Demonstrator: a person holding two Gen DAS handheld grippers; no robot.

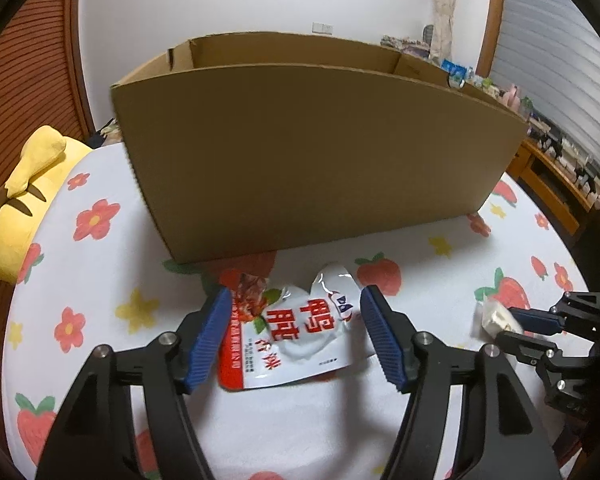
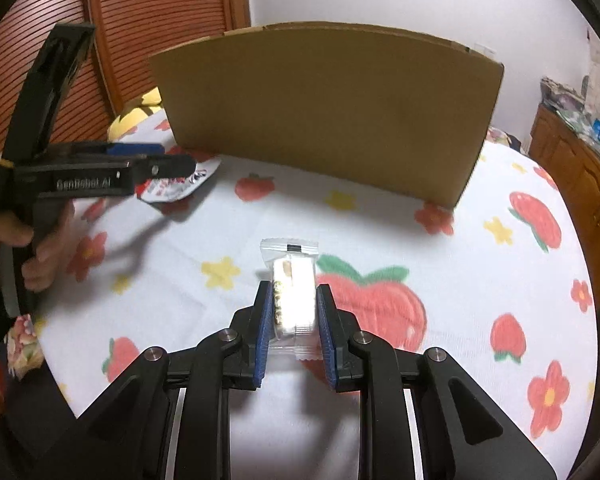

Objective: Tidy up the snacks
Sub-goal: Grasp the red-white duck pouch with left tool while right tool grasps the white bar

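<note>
Cardboard box (image 1: 320,152): large, open-topped, standing upright at the far side of the tabletop (image 1: 440,236); interior hidden behind its near wall, so contents cannot be told.

Snack pouch (image 1: 296,332): red and white foil, crumpled, lying flat on the strawberry-and-flower cloth just in front of the box. The left gripper (image 1: 296,340) straddles it with fingers spread apart; the left pad touches the pouch's edge, the right pad stands clear, no grip.

Wrapped bar (image 2: 294,292): small, white, in clear wrapper, clamped between the fingers of the right gripper (image 2: 294,336), its far end poking forward, lifted above the cloth, well short of the box.

Yellow plush toy (image 1: 24,208): at the tabletop's left edge, beside the box.

Wooden sideboard (image 2: 580,184): right of the tabletop, cluttered.

A hand (image 2: 40,248) holds the left gripper's handle.
</note>
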